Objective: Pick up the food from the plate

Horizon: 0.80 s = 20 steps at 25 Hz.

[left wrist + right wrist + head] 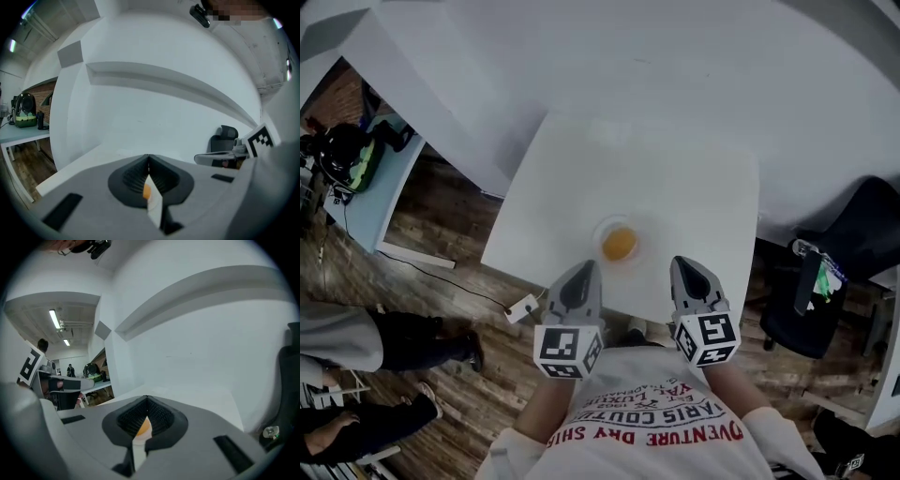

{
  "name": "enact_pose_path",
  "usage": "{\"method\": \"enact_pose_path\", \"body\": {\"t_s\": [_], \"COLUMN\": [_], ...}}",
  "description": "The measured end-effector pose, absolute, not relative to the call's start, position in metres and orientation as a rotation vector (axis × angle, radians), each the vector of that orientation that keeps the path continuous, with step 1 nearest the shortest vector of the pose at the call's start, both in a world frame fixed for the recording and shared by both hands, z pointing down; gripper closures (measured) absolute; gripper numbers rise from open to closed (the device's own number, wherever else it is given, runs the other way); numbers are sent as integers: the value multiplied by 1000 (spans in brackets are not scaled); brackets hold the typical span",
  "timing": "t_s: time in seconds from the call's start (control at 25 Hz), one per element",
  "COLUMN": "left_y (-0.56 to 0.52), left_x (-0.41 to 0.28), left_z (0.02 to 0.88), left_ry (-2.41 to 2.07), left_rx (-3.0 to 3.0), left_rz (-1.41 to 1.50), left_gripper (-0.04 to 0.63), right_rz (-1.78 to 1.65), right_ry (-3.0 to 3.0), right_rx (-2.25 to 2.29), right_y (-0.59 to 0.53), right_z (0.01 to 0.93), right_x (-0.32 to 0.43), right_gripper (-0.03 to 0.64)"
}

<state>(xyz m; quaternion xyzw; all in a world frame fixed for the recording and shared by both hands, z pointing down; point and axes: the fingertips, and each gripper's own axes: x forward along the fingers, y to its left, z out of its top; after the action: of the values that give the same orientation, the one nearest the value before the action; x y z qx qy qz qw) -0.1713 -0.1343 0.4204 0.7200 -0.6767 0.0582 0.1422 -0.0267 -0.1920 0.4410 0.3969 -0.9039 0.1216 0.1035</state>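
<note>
An orange piece of food (620, 244) lies on a small pale plate (599, 231) near the front edge of a white table (675, 178). In the head view my left gripper (584, 266) hangs over that front edge, just left of the plate and short of it. My right gripper (682, 262) is level with it, just right of the plate. Both have their jaws shut tip to tip with nothing held. A sliver of the orange food (146, 191) shows through the slot behind the left gripper (148, 156) tips. The same food (143, 427) shows behind the right gripper (146, 397) tips.
A white wall rises right behind the table. A black office chair (825, 281) stands to the right. At the left are a pale desk (380, 202) with a dark bag (342, 155) and a seated person's legs (403, 339). A white adapter (523, 307) with a cable lies on the wood floor.
</note>
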Motion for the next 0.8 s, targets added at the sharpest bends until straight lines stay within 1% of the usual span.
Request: {"method": "enact_pose_path", "body": {"t_s": [0.44, 0.8], "left_y": [-198, -227], "left_x": [-159, -166], "left_z": [447, 496], "left_ry": [-1842, -1594], "left_rx": [2110, 2156], "left_rz": [244, 441], "left_gripper": [589, 588], "right_rz": [448, 532], "right_ry": [-2592, -2472], "right_rx": [1210, 1316], "right_y": [-237, -256], "right_z": [464, 486], "right_x": [-18, -26], "right_gripper": [609, 609]}}
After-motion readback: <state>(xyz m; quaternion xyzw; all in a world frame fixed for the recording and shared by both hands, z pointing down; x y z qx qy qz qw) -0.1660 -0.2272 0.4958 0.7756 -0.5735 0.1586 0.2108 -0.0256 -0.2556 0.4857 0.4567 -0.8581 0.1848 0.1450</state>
